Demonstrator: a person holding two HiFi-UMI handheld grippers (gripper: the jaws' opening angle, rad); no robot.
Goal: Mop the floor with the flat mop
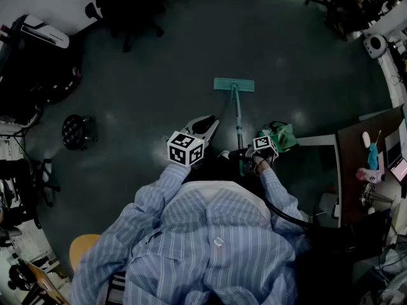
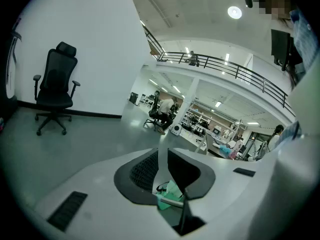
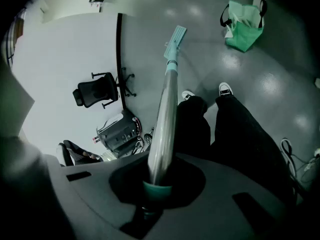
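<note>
A flat mop lies out ahead of me with its teal head [image 1: 233, 84] flat on the dark floor and its metal handle [image 1: 238, 119] running back to my right side. My right gripper [image 1: 253, 159] is shut on the handle's near end. In the right gripper view the handle [image 3: 165, 119] rises from between the jaws of my right gripper [image 3: 157, 186] to the mop head [image 3: 175, 36]. My left gripper [image 1: 210, 123] hovers to the left of the handle, apart from it. In its own view my left gripper [image 2: 162, 166] has its jaws nearly together with nothing between them.
A green bag [image 1: 283, 135] sits on the floor just right of the handle, also the green bag [image 3: 243, 26]. A black office chair [image 1: 130, 8] stands far left by the wall, a small black stool [image 1: 78, 131] at left, a desk [image 1: 365, 135] at right. My shoes [image 3: 225, 89] are beside the handle.
</note>
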